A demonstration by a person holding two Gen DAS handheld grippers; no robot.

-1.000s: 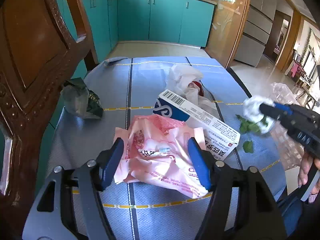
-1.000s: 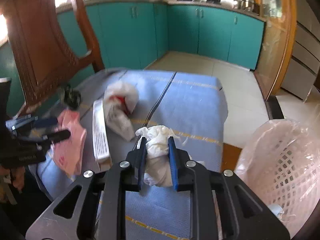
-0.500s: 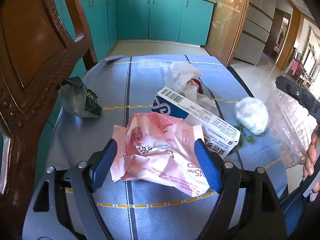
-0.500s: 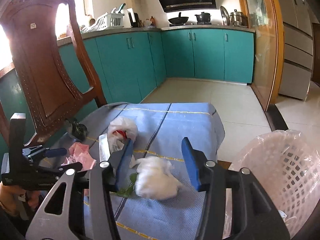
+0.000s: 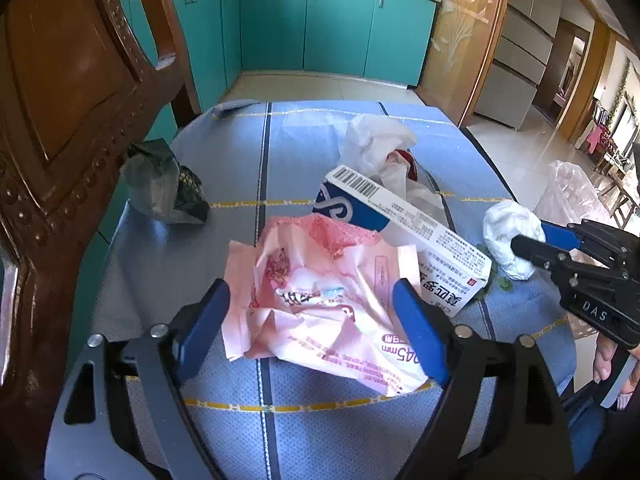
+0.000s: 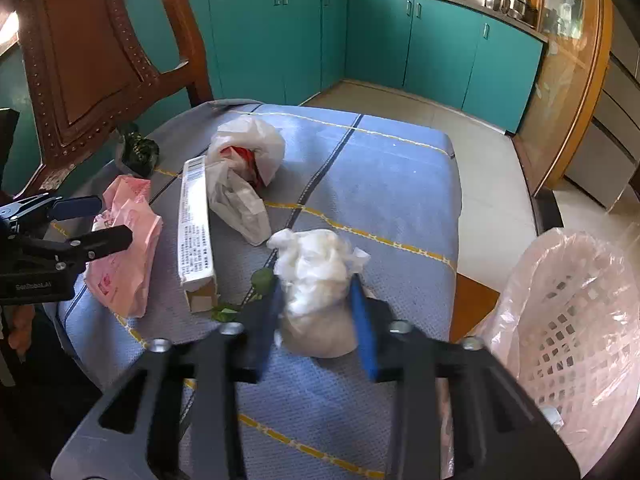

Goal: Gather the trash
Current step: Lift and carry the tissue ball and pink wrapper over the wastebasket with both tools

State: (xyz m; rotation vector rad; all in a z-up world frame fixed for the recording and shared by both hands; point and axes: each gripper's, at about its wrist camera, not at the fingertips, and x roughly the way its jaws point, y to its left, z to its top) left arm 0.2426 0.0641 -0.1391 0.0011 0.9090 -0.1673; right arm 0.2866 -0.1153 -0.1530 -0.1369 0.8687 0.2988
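On the blue tablecloth [image 5: 240,160] lie a crumpled pink wrapper [image 5: 320,300], a long white and blue box [image 5: 400,224], a white plastic bag with red inside [image 5: 380,148], a dark green bag [image 5: 160,184] and a white tissue wad [image 6: 316,280]. My left gripper [image 5: 312,320] is open, its fingers on either side of the pink wrapper. My right gripper [image 6: 316,316] has its blue fingers on both sides of the tissue wad, touching or nearly so; it also shows in the left wrist view [image 5: 532,244]. A white basket lined with a pink bag [image 6: 576,320] stands beyond the table's right edge.
A carved wooden chair [image 5: 60,120] stands against the table's left side. Small green leaf scraps [image 6: 260,280] lie beside the tissue and the box end. Teal kitchen cabinets [image 5: 320,28] and a tiled floor lie beyond the table.
My right gripper let go of the tissue wad, lifted away open, and has now come back down with its fingers closing around it. My left gripper has opened wider around the pink wrapper.
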